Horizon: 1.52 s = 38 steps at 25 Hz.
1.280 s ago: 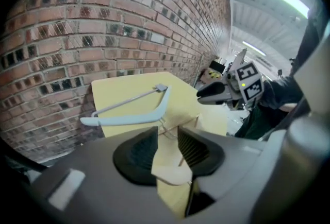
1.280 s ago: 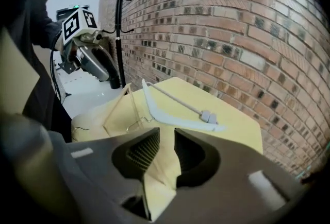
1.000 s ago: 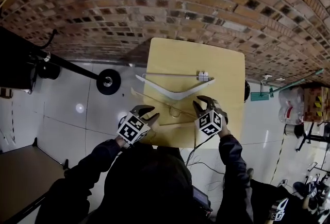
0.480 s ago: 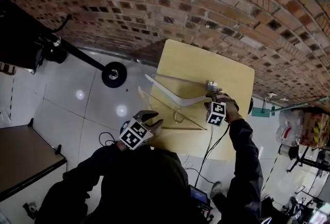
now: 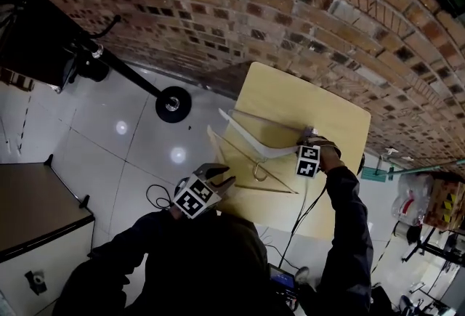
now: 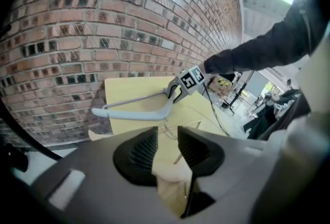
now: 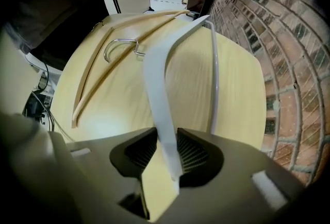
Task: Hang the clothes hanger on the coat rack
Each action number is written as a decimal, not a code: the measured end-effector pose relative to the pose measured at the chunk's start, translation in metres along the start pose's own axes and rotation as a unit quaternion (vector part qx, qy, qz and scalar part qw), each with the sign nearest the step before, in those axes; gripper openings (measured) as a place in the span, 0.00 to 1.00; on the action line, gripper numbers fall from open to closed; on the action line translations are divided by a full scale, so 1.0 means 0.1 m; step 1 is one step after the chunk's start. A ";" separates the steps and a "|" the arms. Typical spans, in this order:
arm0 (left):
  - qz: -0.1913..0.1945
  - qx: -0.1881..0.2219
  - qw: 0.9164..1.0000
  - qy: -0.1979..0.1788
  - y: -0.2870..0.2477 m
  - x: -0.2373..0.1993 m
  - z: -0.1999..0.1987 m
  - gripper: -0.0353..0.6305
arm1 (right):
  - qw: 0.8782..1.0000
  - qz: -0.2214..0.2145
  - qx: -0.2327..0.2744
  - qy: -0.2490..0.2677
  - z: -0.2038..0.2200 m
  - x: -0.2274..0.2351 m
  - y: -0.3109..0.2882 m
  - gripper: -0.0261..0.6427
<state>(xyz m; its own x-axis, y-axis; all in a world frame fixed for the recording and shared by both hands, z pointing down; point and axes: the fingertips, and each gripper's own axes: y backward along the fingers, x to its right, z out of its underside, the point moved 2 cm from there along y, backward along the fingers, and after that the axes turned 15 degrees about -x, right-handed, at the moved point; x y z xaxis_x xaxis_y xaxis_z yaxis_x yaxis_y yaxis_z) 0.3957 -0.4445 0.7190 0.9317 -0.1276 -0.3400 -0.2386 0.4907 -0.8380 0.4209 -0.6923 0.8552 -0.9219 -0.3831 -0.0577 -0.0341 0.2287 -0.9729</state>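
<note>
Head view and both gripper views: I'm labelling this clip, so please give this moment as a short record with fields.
surface: light wooden table against a red brick wall
hangers: white plastic hanger and wooden hanger with a metal hook, both on the table
right gripper: jaws have just been closing, pads now on the end of the white hanger's arm
left gripper: jaws apart, nothing between them, by the table's near corner

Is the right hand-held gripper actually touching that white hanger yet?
Touching. The right gripper view shows the white hanger with its arm between the jaws of the right hand-held gripper, which have just been closing and now meet it on both sides.
</note>
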 end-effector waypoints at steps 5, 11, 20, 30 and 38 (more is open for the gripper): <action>-0.004 -0.003 1.000 0.012 0.00 -0.05 0.06 0.24 | 0.999 -0.011 -0.023 0.033 -0.04 0.01 -0.02 0.22; -0.010 -0.001 1.000 0.002 0.01 -0.09 0.02 0.24 | 1.000 -0.008 0.004 0.018 -0.09 -0.08 0.10 0.19; -0.057 -0.012 0.996 -0.065 -0.01 -0.44 -0.09 0.24 | 0.993 -0.075 0.083 -0.048 -0.11 -0.35 0.60 0.19; -0.266 -0.048 0.757 -0.594 -0.60 -0.85 -0.42 0.27 | 0.975 -0.133 0.140 -0.110 -0.09 -0.84 0.80 0.19; -0.269 -0.042 0.675 -0.686 -1.07 -0.72 -0.60 0.32 | 0.953 -0.184 0.188 -0.149 -0.03 -1.00 0.98 0.19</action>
<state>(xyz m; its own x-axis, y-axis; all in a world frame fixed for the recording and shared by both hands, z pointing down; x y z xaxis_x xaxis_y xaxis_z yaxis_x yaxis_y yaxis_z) 0.3374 -0.5391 0.8077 0.2533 0.6786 0.6895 0.2734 0.6334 -0.7239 0.5089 -0.6291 0.7658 -0.7223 -0.6248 0.2965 -0.1416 -0.2861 -0.9477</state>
